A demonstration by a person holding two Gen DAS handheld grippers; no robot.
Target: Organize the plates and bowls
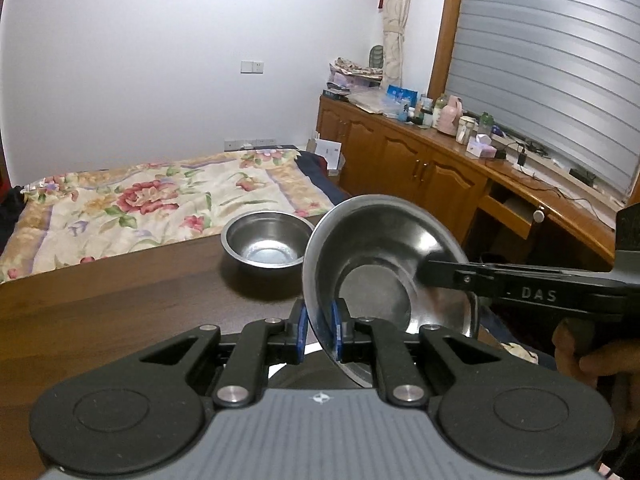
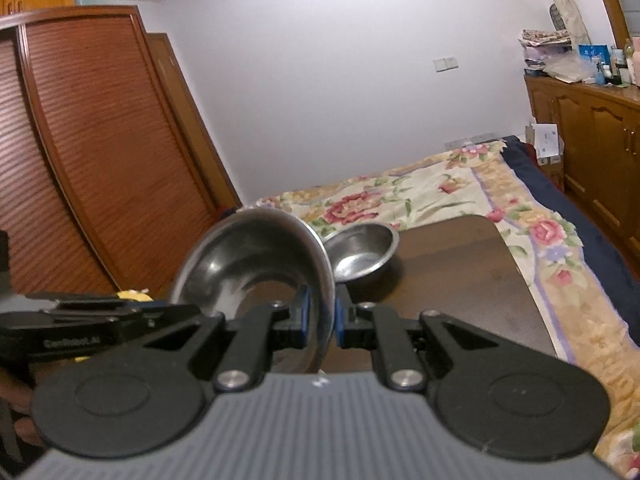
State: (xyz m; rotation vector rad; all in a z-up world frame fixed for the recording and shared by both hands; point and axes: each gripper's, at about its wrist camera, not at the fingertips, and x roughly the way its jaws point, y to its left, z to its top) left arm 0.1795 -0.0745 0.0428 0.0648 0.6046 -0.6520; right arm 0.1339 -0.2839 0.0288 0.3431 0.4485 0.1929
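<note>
Right wrist alone shows wardrobe [image 2: 100,152] behind left tongs' [image 2: 188,312] bowl [image 2: 256,256]

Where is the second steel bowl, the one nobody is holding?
The free bowl sits upright on the dark table near its far edge, by the floral bed. It is just beyond the tilted bowl that both grippers clamp.

Tilted steel bowl [image 1: 384,264] held on edge above the table; second steel bowl [image 1: 267,245] upright behind it.
</note>
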